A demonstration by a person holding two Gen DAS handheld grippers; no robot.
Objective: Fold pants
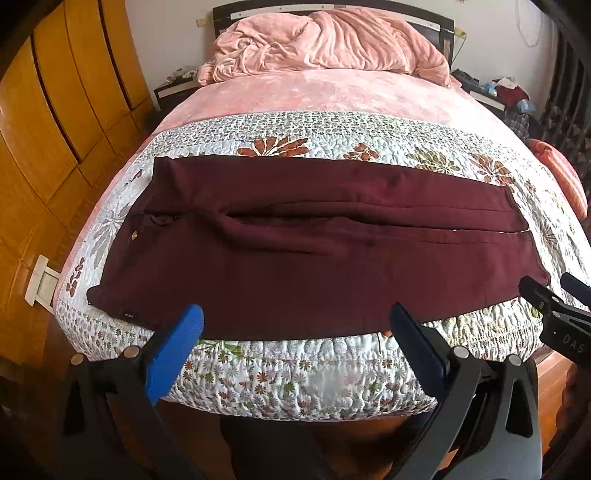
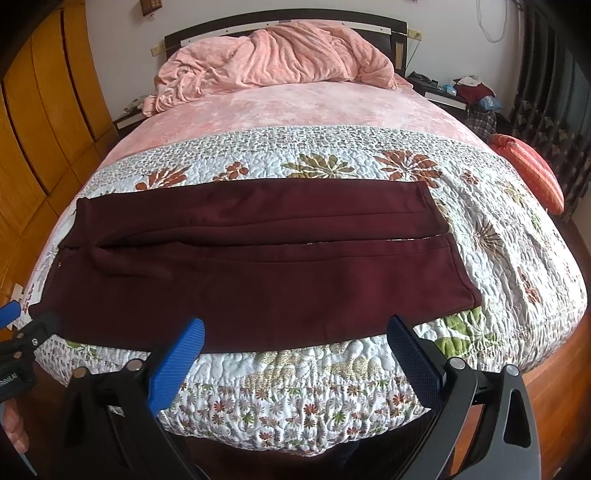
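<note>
Where the view begins, nearest each lens, both grippers stand with jaws spread wide, holding nothing and touching nothing: the left gripper (image 1: 295, 325) and the right gripper (image 2: 295, 336) each hang just off the near edge of the bed (image 1: 295, 384), blue pads (image 1: 177, 354) flanking the pants' near edge. Seen from the left camera, the right gripper pokes in at 3 o'clock with white letters "DAS" on its black body; from the right camera, the left gripper shows at 9 o'clock with partly legible writing ending in "AI".

Just beyond, the pants (image 1: 314, 236) lie flat across the floral quilt (image 1: 332, 147), waist toward 9 o'clock, leg hems toward 3 o'clock, legs side by side with a thin gap between them. A small dark label sits on the near waist corner, its writing too small to read; a brass button (image 1: 135, 233) shows at the waistband.

Farther back lies a pink sheet (image 1: 325, 92), then a crumpled pink blanket (image 1: 325, 40) against the headboard (image 1: 332, 5), a wooden wardrobe (image 1: 55, 110) at 9 o'clock
</note>
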